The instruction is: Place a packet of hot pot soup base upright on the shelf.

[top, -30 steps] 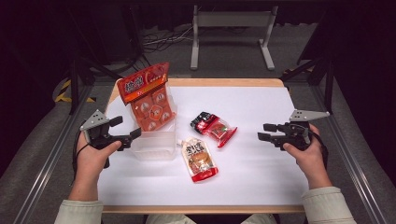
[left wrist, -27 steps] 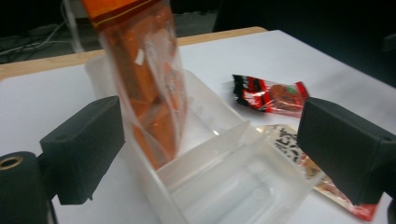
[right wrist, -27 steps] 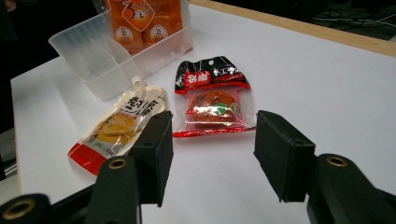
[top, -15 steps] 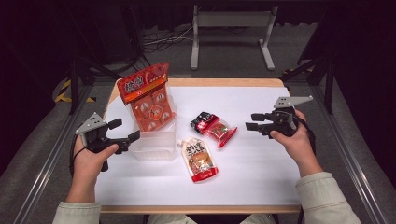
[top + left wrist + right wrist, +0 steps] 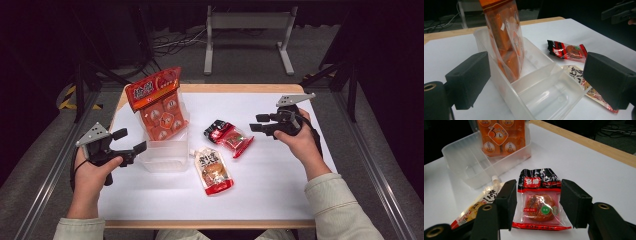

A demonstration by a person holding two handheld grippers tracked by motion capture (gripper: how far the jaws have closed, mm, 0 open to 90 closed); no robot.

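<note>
Since the flat black-and-red snack packet with a clear window [image 5: 539, 201] lies on the white counter [image 5: 280, 195] straight ahead of the right gripper [image 5: 261, 123], long axis running along the jaws' reach, that hand is way nearer. Its jaws stand wide, framing the packet, empty. The left gripper [image 5: 134, 140] sits wide open beside the clear plastic divided bin [image 5: 165, 159]

Glossy plastic packet [image 5: 540, 202], translucent bin [image 5: 165, 152]
</note>
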